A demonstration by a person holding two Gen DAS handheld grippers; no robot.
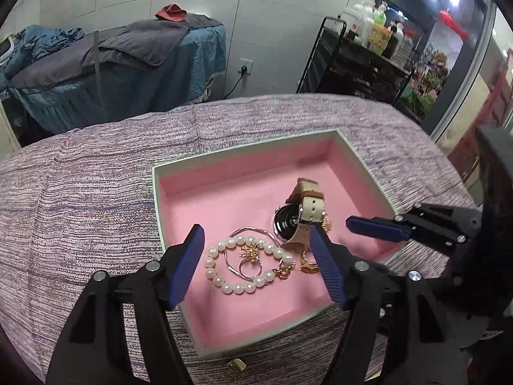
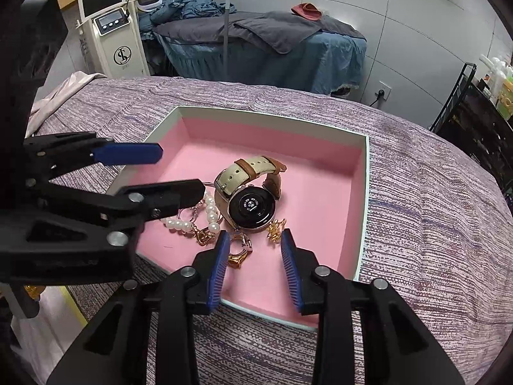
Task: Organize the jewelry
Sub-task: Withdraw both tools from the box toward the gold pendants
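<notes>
Jewelry lies in a cluster inside the pink-lined box [image 1: 179, 168], which sits on my purple striped cloth [image 1: 80, 192]. Contents, as seen from the left wrist: a pearl bracelet [image 1: 221, 253] lying in a loop, a silver ring [image 1: 250, 269] inside that loop, a gold charm [image 1: 251, 252] beside it, and a watch [image 1: 298, 215] with a cream and tan strap resting on its side, dark case back exposed.

My left gripper [image 1: 256, 263] hovers over the near edge of the box with its blue fingers [image 1: 187, 263] wide apart — the bracelet shows between them, not touched. My right gripper [image 2: 256, 263] hovers over the near rim on its own side, its fingers [image 2: 218, 266] also apart and holding nothing. In the right wrist view, a gold ring [image 2: 239, 258] and a silver ring [image 2: 242, 240] lie just beside its left finger, and a gold charm [image 2: 275, 227] lies near its right finger, next to the watch.

One small gold piece [image 1: 236, 365] lies on the cloth outside the box, near its front wall.
</notes>
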